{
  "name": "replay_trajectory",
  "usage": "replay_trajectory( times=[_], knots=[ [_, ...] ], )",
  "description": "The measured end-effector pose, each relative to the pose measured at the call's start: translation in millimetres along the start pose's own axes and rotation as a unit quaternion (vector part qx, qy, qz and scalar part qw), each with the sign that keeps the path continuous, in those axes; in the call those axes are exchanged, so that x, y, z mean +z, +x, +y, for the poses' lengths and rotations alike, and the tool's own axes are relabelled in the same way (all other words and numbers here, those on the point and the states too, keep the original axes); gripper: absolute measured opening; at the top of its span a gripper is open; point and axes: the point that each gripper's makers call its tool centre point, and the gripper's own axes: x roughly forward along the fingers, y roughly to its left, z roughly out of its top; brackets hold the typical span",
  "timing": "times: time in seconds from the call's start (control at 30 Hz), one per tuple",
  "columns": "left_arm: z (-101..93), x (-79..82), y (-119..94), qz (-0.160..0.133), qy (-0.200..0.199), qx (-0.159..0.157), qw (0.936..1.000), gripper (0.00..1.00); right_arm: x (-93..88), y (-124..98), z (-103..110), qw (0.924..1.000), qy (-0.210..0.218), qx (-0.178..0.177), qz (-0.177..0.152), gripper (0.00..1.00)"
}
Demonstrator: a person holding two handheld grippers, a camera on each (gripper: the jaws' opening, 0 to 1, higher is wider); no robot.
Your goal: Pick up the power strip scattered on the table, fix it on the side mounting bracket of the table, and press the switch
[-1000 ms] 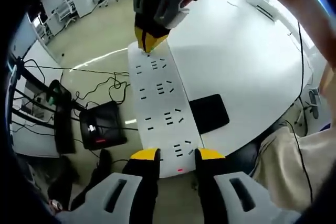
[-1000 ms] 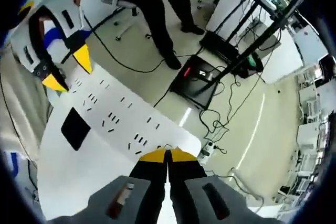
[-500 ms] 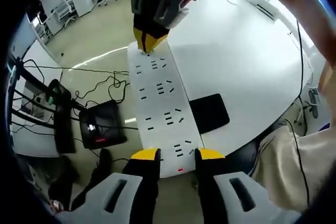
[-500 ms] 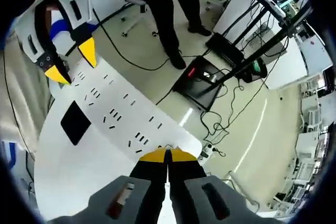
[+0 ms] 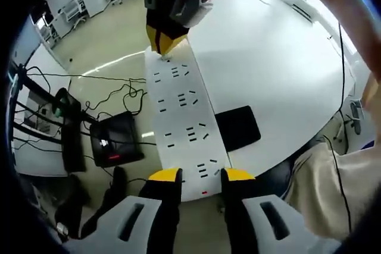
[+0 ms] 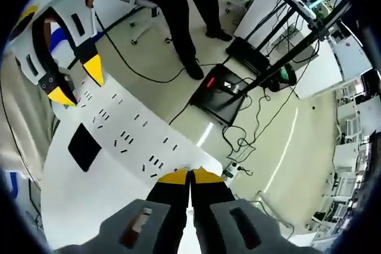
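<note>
A long, flat white plastic strip [image 5: 181,120] lies along the edge of a smooth white tabletop [image 5: 280,63], its glossy face dotted with rows of short black socket slots and a small red light near the end closest to the left gripper [image 5: 201,175]. In the left gripper view, that gripper's two yellow-tipped jaws stand on either side of the strip's near end, holding it across its width, with grey moulded bodies below the tips. At the strip's far end the right gripper [image 5: 164,41] comes down from the top, its yellow tips drawn together to a point that touches the strip's face. In the right gripper view, the right gripper [image 6: 190,176] has its jaws pressed tight together with no gap, the tips resting on the strip [image 6: 128,135] at its near end; the left gripper [image 6: 74,82], white-shelled with black inner faces and yellow wedge tips, straddles the far end. A flat black matte rectangle [image 5: 237,128] with rounded corners lies on the tabletop just beside the strip. Beyond the tabletop edge the pale glossy floor [image 6: 280,141] carries a black box [image 6: 223,90] with a red light, loose thin black cables [image 6: 250,129] and a black metal frame [image 6: 292,46]. A person in dark trousers [image 6: 175,4] sits on a wheeled chair further off.
</note>
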Motion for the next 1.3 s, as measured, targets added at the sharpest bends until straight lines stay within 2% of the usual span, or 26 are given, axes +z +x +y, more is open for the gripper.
replay_trajectory(
  times=[0.13, 0.33, 0.47, 0.6, 0.63, 0.67, 0.77, 0.83, 0.9, 0.97, 1.07, 1.23, 1.3],
  knots=[
    [-2.0, -0.6, -0.9, 0.0, 0.0, -0.001, 1.0, 0.31, -1.6, -8.1, -0.9, 0.9996, 0.02, -0.015, -0.009, 0.0],
    [1.0, -0.6, -1.4, -0.004, 0.0, -0.003, 1.0, 0.31, 1.0, -21.3, 2.7, 0.9973, 0.048, -0.029, -0.047, 0.0],
    [-0.6, -0.8, -1.9, -0.006, -0.003, -0.001, 1.0, 0.31, 4.4, -29.5, 8.7, 0.9929, 0.082, -0.026, -0.082, 0.0],
    [-0.3, -2.8, -4.2, -0.021, -0.005, -0.001, 0.9998, 0.29, 6.9, -39.6, 7.4, 0.985, 0.116, -0.045, -0.119, 0.02],
    [-0.9, -2.8, -4.4, -0.023, -0.003, 0.0, 0.9997, 0.29, 7.1, -46.2, 11.1, 0.9793, 0.135, -0.051, -0.142, 0.02],
    [-1.3, -2.9, -4.6, -0.026, -0.004, 0.002, 0.9997, 0.29, 6.4, -49.2, 13.3, 0.9766, 0.142, -0.053, -0.152, 0.03],
    [-2.6, -3.4, -5.6, -0.036, -0.004, 0.004, 0.9993, 0.29, -0.7, -57.2, 15.4, 0.9729, 0.145, -0.079, -0.162, 0.11],
    [-2.5, -3.6, -6.4, -0.045, -0.01, 0.001, 0.9989, 0.29, -6.7, -65.8, 13.2, 0.9676, 0.153, -0.109, -0.17, 0.16],
    [0.2, -3.8, -7.1, -0.053, -0.006, -0.001, 0.9986, 0.29, -9.7, -76.1, 15.7, 0.9611, 0.167, -0.118, -0.186, 0.16],
    [2.0, -3.3, -7.1, -0.062, -0.005, -0.003, 0.998, 0.3, -12.1, -89.1, 15.5, 0.9513, 0.184, -0.136, -0.206, 0.17],
    [3.1, -2.5, -8.2, -0.083, -0.017, -0.01, 0.9963, 0.29, -21.3, -105.2, 16.8, 0.9428, 0.193, -0.158, -0.222, 0.18],
    [8.3, 0.9, -9.4, -0.119, -0.04, -0.031, 0.9916, 0.3, -33.3, -125.2, 31.7, 0.9301, 0.209, -0.177, -0.245, 0.2],
    [7.4, 1.0, -9.7, -0.127, -0.044, -0.035, 0.9903, 0.3, -39.2, -132.4, 31.3, 0.9266, 0.212, -0.181, -0.252, 0.2]
  ],
)
